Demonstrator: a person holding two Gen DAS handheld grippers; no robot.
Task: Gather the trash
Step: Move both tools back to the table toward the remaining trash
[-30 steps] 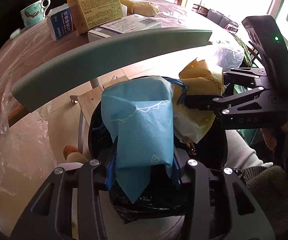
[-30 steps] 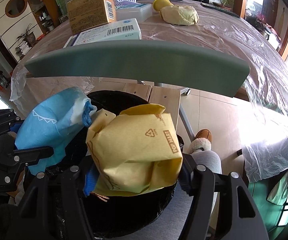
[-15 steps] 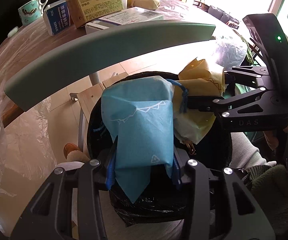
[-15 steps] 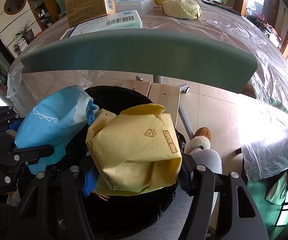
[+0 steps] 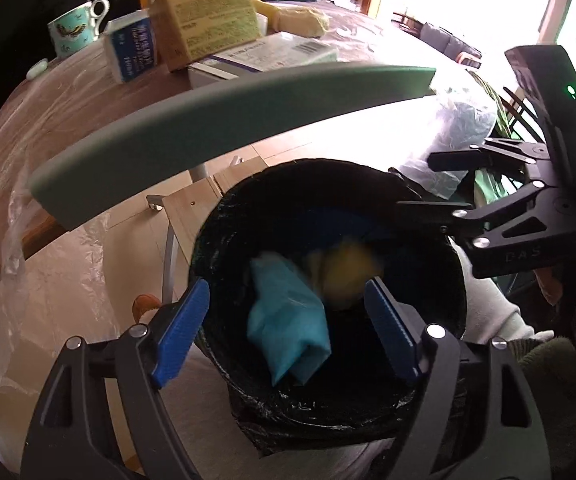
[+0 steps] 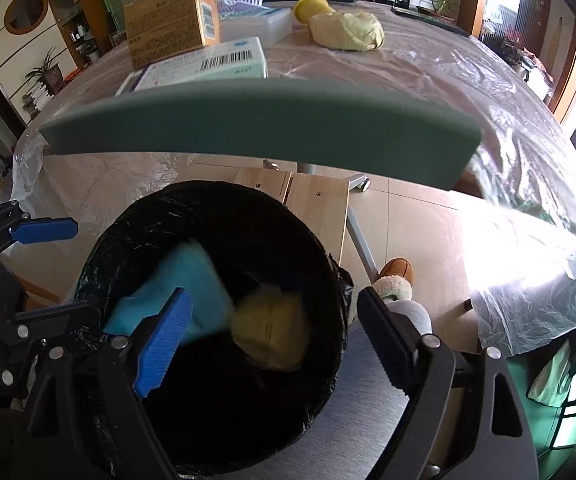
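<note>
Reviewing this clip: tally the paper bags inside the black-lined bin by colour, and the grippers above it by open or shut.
Blue paper bag: 1, blurred, inside the bin
Yellow paper bag: 1, blurred, inside the bin
Open grippers: 2, the left gripper and the right gripper, both empty
Shut grippers: 0
Total: 2 bags, 2 grippers

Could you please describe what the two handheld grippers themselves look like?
Both are matte black angular frames with silver screws. The left gripper and right gripper each show ribbed blue pads on the fingers. The right gripper's side carries faint "DAS" lettering and a housing with a green light.
</note>
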